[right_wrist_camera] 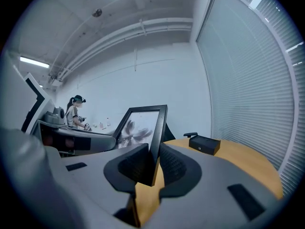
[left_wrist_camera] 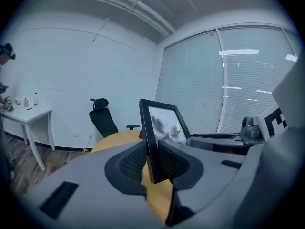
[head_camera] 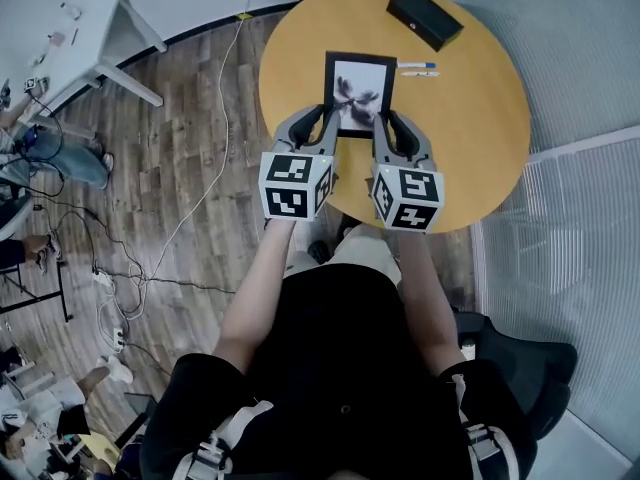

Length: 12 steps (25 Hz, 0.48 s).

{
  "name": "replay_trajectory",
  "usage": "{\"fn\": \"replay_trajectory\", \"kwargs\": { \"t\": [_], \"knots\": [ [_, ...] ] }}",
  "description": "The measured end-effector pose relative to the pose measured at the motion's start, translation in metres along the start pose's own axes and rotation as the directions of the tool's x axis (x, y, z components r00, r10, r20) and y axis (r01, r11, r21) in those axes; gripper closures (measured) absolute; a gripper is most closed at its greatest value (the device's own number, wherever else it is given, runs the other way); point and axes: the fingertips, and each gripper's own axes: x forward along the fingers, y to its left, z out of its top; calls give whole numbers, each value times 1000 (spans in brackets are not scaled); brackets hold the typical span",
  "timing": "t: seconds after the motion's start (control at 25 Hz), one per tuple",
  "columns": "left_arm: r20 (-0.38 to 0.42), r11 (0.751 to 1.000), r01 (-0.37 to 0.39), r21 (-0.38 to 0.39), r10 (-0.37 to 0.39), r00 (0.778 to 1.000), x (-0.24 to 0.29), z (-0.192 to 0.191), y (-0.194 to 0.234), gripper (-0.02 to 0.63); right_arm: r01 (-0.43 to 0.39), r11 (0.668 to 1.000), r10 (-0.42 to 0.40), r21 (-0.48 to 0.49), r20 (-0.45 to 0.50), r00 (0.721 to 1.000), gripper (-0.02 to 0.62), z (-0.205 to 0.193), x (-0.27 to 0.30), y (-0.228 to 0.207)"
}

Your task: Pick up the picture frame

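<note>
The picture frame [head_camera: 358, 90], black with a grey flower print, is held over the round wooden table [head_camera: 480, 118] between both grippers. My left gripper [head_camera: 318, 128] is shut on its left edge near the bottom corner. My right gripper [head_camera: 385, 128] is shut on the right edge at the same height. In the left gripper view the frame [left_wrist_camera: 162, 123] rises tilted out of the left gripper [left_wrist_camera: 153, 163], its black edge pinched between the pads. In the right gripper view the frame [right_wrist_camera: 143, 128] stands the same way in the right gripper [right_wrist_camera: 155, 166], with tabletop [right_wrist_camera: 238, 159] below it.
A black box [head_camera: 425, 17] and two pens [head_camera: 417, 68] lie on the table's far side. A white desk [head_camera: 90, 28] and floor cables [head_camera: 130, 288] are at the left. A black office chair [left_wrist_camera: 101, 116] stands beyond the table. A person [right_wrist_camera: 75, 113] stands far off.
</note>
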Motion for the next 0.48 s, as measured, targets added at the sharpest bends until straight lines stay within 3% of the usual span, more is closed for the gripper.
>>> {"fn": "replay_trajectory", "kwargs": {
  "t": [0.48],
  "knots": [
    [131, 999, 4, 49, -11, 991, -44, 53, -17, 514, -13, 999, 18, -43, 123, 992, 505, 57, -38, 18]
  ]
}}
